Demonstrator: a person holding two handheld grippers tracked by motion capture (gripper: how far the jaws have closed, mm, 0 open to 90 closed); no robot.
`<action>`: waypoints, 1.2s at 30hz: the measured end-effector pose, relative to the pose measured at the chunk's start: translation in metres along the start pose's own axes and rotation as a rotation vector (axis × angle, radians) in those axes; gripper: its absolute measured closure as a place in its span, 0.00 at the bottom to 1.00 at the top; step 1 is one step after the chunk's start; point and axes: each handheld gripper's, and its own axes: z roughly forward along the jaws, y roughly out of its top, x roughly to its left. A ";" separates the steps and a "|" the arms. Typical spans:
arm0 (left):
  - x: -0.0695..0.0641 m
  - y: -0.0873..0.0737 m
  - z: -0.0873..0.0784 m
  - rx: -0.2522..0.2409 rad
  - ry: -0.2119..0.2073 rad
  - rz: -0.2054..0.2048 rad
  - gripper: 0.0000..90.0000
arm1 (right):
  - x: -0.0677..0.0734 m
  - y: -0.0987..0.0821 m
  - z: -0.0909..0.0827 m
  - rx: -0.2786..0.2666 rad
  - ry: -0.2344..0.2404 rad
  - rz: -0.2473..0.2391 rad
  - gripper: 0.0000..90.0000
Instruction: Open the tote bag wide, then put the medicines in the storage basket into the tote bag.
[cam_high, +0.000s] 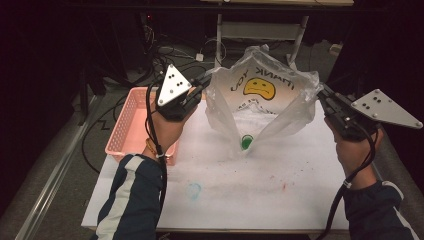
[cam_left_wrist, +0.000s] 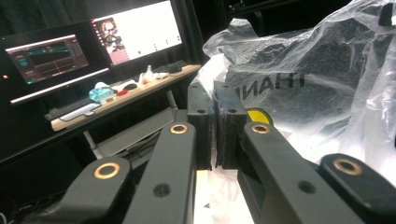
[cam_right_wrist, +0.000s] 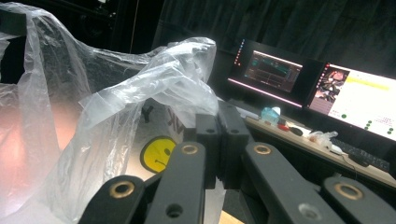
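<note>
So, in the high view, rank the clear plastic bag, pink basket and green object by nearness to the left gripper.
1. Clear plastic bag, pinched in the left gripper jaws.
2. Pink plastic basket, just below and left.
3. Small green object, inside the bag's bottom, to the right.

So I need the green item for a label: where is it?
In the high view the green item sits at the bottom of the plastic bag, mid-table, right of the pink basket.
</note>
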 end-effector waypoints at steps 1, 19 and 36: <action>0.000 -0.002 0.002 0.005 0.006 0.000 0.94 | 0.000 -0.001 0.002 0.003 -0.007 -0.001 1.00; 0.023 -0.008 0.033 0.055 0.073 -0.031 0.93 | -0.027 -0.024 0.044 0.097 -0.119 0.021 1.00; 0.050 -0.021 0.063 0.128 0.152 -0.056 0.93 | -0.053 -0.037 0.086 0.226 -0.187 0.018 1.00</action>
